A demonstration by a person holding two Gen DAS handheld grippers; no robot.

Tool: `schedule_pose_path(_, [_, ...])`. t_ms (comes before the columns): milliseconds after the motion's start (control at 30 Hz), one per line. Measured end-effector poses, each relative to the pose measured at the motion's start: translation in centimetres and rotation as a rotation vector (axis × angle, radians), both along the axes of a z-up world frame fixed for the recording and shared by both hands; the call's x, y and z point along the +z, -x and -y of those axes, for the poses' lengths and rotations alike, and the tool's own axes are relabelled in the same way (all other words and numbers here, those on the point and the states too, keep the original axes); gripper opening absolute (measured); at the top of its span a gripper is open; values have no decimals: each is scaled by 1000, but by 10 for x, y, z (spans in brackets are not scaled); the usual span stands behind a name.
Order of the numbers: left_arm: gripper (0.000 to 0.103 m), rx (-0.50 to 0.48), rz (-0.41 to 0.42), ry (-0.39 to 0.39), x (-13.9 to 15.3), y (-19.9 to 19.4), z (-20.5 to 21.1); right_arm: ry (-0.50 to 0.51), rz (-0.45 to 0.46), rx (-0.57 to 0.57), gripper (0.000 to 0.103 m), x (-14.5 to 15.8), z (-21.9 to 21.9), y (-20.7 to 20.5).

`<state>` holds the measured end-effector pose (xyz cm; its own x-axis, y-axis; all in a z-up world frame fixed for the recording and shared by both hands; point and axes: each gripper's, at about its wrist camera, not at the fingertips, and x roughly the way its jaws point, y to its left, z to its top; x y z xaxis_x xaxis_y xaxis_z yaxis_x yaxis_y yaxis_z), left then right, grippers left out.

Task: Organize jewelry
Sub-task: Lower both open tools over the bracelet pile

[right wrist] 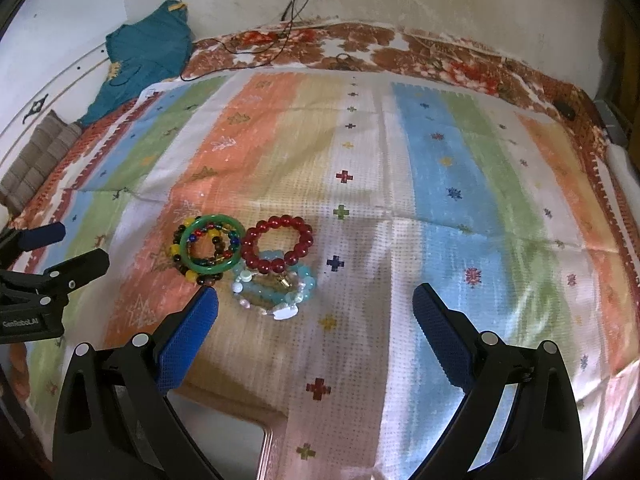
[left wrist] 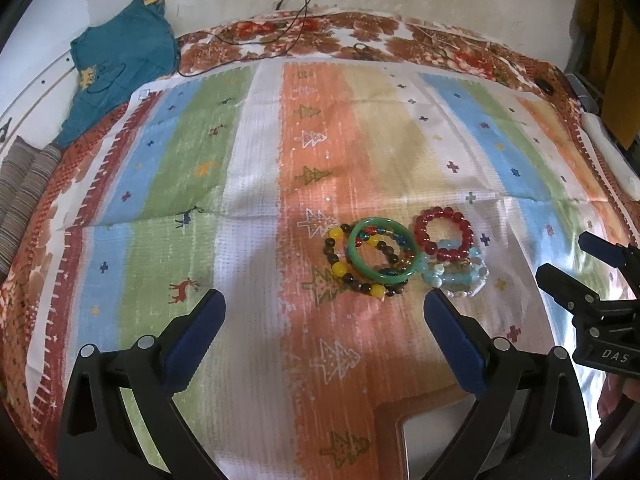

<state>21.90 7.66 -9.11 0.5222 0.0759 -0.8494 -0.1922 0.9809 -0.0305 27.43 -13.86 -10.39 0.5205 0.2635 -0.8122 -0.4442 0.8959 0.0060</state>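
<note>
A heap of bracelets lies on the striped cloth [left wrist: 256,152]. A green bangle [left wrist: 382,250] rests on a yellow-and-dark beaded bracelet [left wrist: 340,268]. A red beaded bracelet [left wrist: 442,233] overlaps pale blue beaded bracelets [left wrist: 460,278]. My left gripper [left wrist: 324,306] is open, just short of the heap. My right gripper [right wrist: 314,300] is open, its left finger [right wrist: 196,320] near the pale blue bracelets [right wrist: 276,292]. The right wrist view also shows the green bangle [right wrist: 211,244] and red bracelet [right wrist: 278,249]. Each gripper shows in the other's view, the right one [left wrist: 592,276] and the left one [right wrist: 44,256].
A tray-like box with a brown rim [left wrist: 420,412] lies at the near edge below the grippers; it also shows in the right wrist view [right wrist: 240,412]. A teal garment [left wrist: 120,64] and cables [left wrist: 296,28] lie at the back of the floral bedsheet [left wrist: 360,36]. A wall stands behind.
</note>
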Motion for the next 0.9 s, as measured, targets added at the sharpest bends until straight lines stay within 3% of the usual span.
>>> schedule_pose_path(333, [96,-7,-52,19,-20,-24,-5,14,-42,-7,99,-18,-10,-23])
schedule_pose_path(833, [76,-6,-125,49,-46,-50,-16,41,-102,-29,98,-43,-28,-54])
schedule_pose_path(900, [74,-9,-130,59,-49,-54,-17,50,-109,-32,91,-47,-29,-57])
